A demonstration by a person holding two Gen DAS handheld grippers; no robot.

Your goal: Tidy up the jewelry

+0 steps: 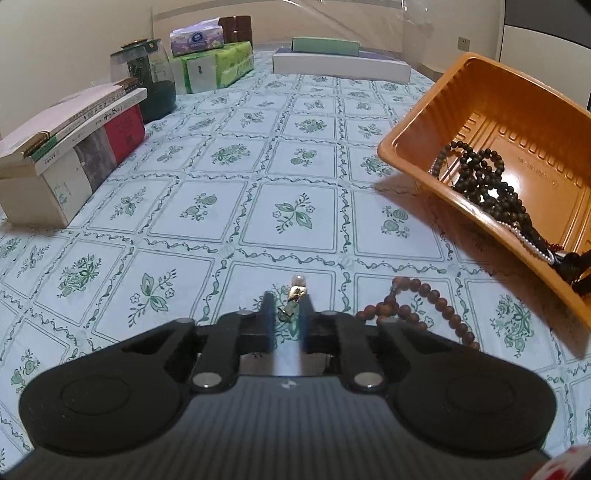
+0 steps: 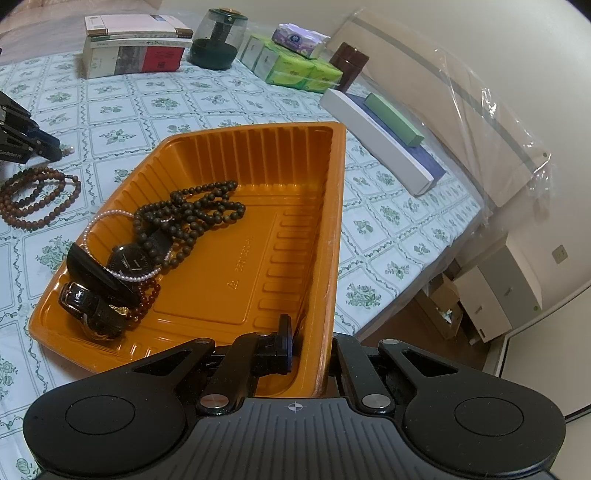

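My left gripper point(image 1: 289, 303) is shut on a small gold earring with a pearl point(image 1: 297, 285), low over the tablecloth; it also shows at the left edge of the right wrist view point(image 2: 55, 147). A brown bead strand point(image 1: 413, 308) lies on the cloth just right of it, seen too in the right wrist view point(image 2: 37, 195). My right gripper point(image 2: 310, 341) is shut on the near wall of the orange tray point(image 2: 325, 229), which is tilted up in the left wrist view point(image 1: 417, 133). In the tray lie dark beads point(image 2: 192, 210), a pearl bracelet point(image 2: 110, 214) and a black watch point(image 2: 131, 262).
Stacked books point(image 1: 70, 155), a dark green jar point(image 1: 147, 77), green tissue packs point(image 1: 214, 66) with a purple tissue box point(image 1: 197, 38), a brown canister point(image 1: 236, 27) and flat white and green boxes point(image 1: 340, 61) line the far table side. The table edge drops off at right point(image 2: 424, 291).
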